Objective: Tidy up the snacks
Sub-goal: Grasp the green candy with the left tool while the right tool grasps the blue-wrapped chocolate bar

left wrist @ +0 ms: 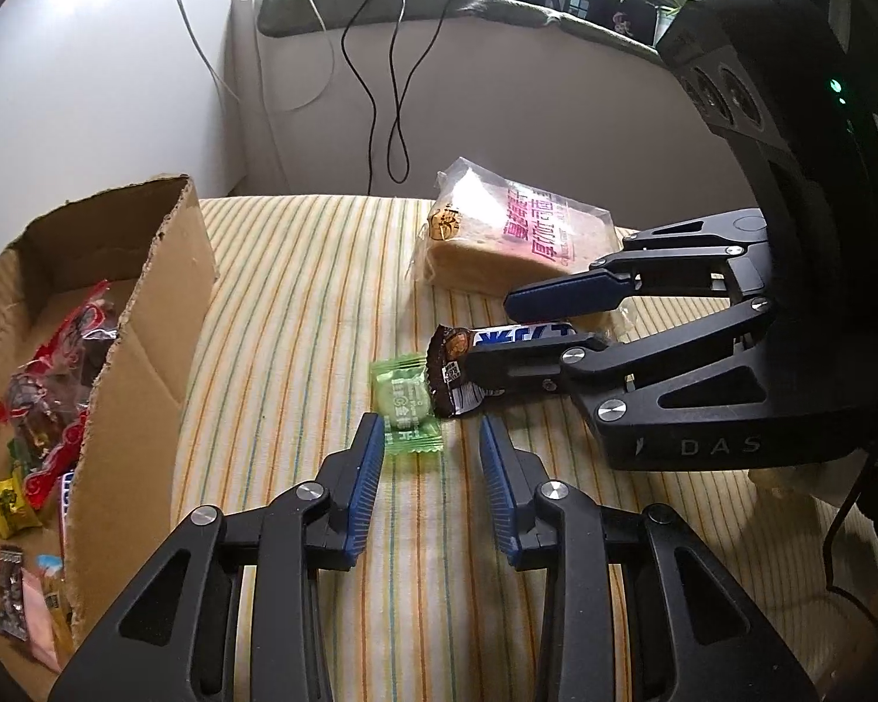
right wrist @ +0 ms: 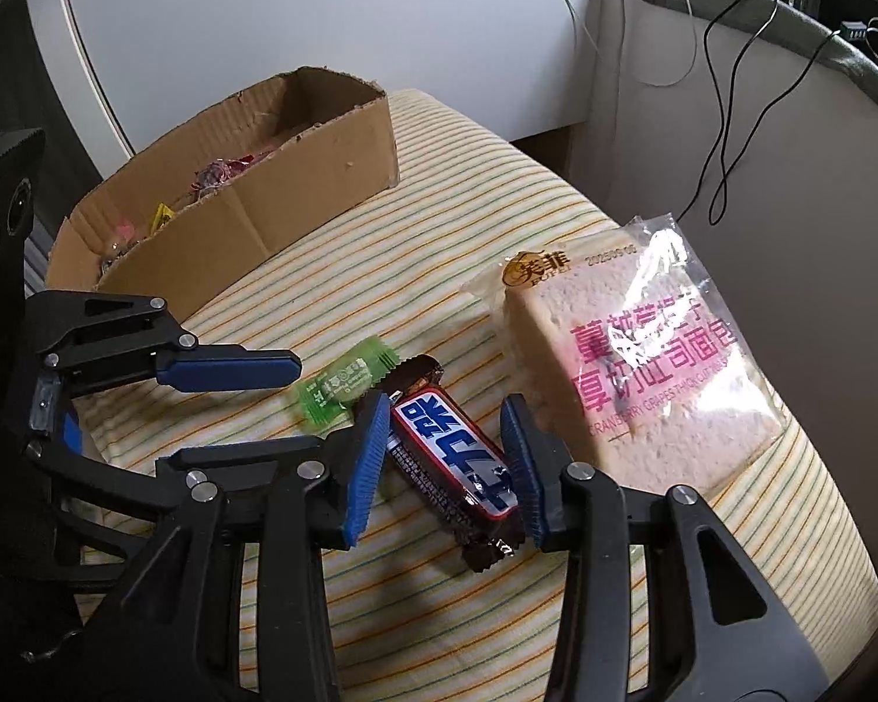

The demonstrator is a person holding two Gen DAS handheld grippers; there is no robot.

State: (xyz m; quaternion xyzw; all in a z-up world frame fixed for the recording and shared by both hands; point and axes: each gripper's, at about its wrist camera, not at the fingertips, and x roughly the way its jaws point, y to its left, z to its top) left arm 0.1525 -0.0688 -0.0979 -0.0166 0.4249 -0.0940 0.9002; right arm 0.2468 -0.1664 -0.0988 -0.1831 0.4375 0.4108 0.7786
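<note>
A green wrapped candy (left wrist: 407, 403) (right wrist: 345, 389) lies on the striped cloth. My left gripper (left wrist: 430, 430) is open just in front of it, its fingers on either side of the near end; it also shows in the right wrist view (right wrist: 307, 406). A brown chocolate bar (left wrist: 497, 360) (right wrist: 456, 456) lies beside the candy. My right gripper (right wrist: 448, 418) is open and straddles the bar, its pads close to both sides; it also shows in the left wrist view (left wrist: 489, 330). A bagged bread slice (left wrist: 515, 234) (right wrist: 644, 362) lies behind.
A cardboard box (left wrist: 146, 316) (right wrist: 298, 199) with several wrapped snacks stands at the left of the striped cloth (left wrist: 298, 304). Cables (left wrist: 392, 88) hang down the wall behind. The cloth's edge drops off at the far side.
</note>
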